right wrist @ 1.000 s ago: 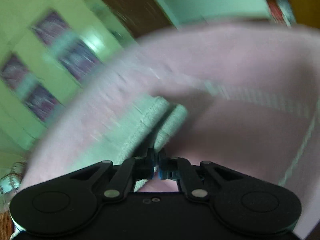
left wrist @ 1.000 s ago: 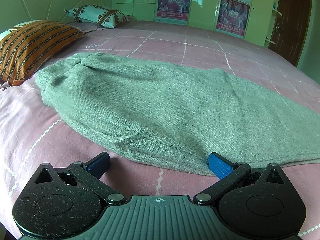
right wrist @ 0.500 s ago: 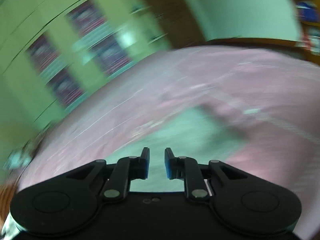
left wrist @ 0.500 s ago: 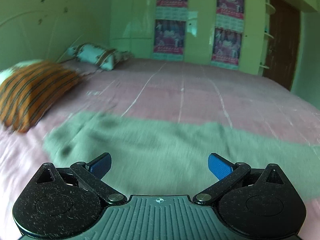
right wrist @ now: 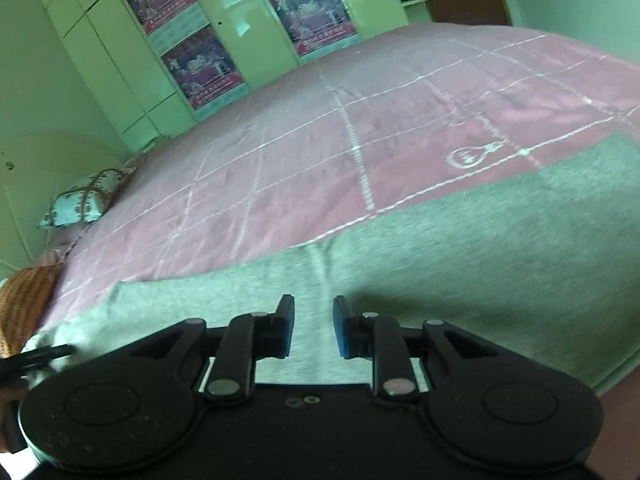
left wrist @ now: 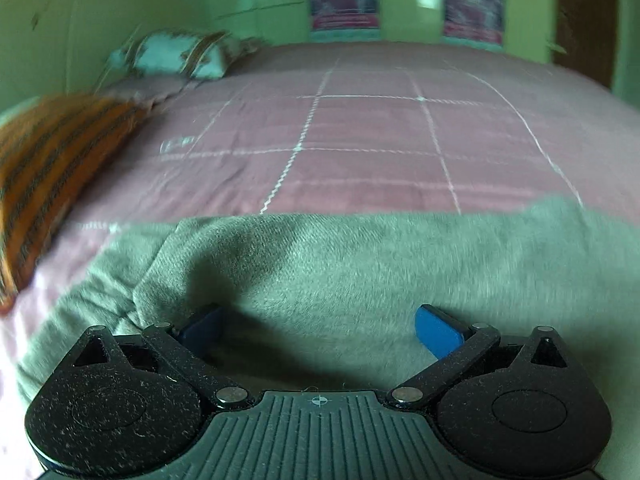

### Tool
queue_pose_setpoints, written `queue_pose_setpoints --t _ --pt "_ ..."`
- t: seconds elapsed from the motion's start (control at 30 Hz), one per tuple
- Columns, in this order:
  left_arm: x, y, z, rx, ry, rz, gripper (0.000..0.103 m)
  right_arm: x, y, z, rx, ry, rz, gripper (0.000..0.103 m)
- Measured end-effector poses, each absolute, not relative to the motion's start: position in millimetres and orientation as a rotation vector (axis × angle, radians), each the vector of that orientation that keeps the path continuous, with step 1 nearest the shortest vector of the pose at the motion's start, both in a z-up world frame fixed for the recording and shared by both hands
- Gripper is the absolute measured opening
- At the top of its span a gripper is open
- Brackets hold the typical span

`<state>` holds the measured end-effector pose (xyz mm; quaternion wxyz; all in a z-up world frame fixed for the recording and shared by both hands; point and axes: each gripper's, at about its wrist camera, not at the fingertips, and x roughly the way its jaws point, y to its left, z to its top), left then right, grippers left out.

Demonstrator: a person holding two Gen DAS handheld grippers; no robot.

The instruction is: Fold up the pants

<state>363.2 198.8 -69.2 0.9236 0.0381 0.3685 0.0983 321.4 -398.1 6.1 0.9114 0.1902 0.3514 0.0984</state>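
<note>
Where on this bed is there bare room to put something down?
The wide pink bedspread beyond the grey pants lies bare up to the wardrobe with posters. The left edge is crowded: an orange striped pillow and a patterned pillow. The near strip is covered by the pants.

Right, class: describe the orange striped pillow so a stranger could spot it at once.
Start at the pink checked bedspread covering the bed. At its left edge lies the orange striped pillow. Unlike the pale patterned pillow farther back, it is orange with dark stripes.
</note>
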Motion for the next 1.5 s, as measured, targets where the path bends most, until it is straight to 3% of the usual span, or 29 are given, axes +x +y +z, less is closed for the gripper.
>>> queue_pose_setpoints --t 0.07,0.23,0.4,0.47,0.5,0.53,0.63,0.67,0.7,0.77,0.83,0.9,0.93,1.0,1.23,1.5 --pt "357 199 -59 0.061 0.735 0.252 0.097 323 -410 4 0.409 0.721 0.185 0.015" --pt "360 152 -23 0.045 0.628 0.166 0.097 328 -426 6 0.408 0.679 0.191 0.018" --pt "404 75 -43 0.055 0.674 -0.045 0.097 355 -407 -1 0.328 0.733 0.214 0.023" --pt "421 56 -63 0.125 0.741 -0.017 0.1 365 -398 -8 0.214 0.762 0.204 0.019" --pt "427 59 -73 0.125 0.767 0.016 0.103 369 -400 -11 0.175 0.773 0.17 0.008" --pt "429 69 -76 0.047 0.765 0.02 0.103 371 -407 -11 0.178 0.767 0.143 0.005" --pt "425 74 -65 0.033 0.775 0.054 0.103 370 -432 -8 0.19 0.763 0.125 0.004" --pt "420 73 -58 0.019 0.754 0.049 0.103 365 -440 -2 0.183 0.739 0.1 0.009" --pt "416 72 -52 -0.008 0.723 0.025 0.103 360 -447 3 0.19 0.706 0.095 0.023" --pt "416 68 -49 -0.02 0.698 0.016 0.103 355 -459 7 0.19 0.651 0.098 0.022" --pt "429 66 -69 0.046 0.792 0.047 0.103 366 -473 -3 0.139 0.733 -0.013 0.02" --pt "421 77 -71 0.019 0.778 0.042 0.103 364 -511 -11 0.306 0.754 -0.024 0.011" --pt "415 77 -66 0.02 0.776 0.045 0.103 356 -526 -7 0.369 0.748 -0.037 0.011" --pt "393 77 -52 0.024 0.742 0.024 0.103 321 -550 13 0.413 0.631 -0.08 0.031" --pt "291 97 -37 -0.047 0.66 0.039 0.103 210 -649 -5 0.921 0.512 -0.155 0.032" --pt "251 96 -65 -0.025 0.718 0.059 0.103 217 -651 -48 1.105 0.573 -0.09 0.031"
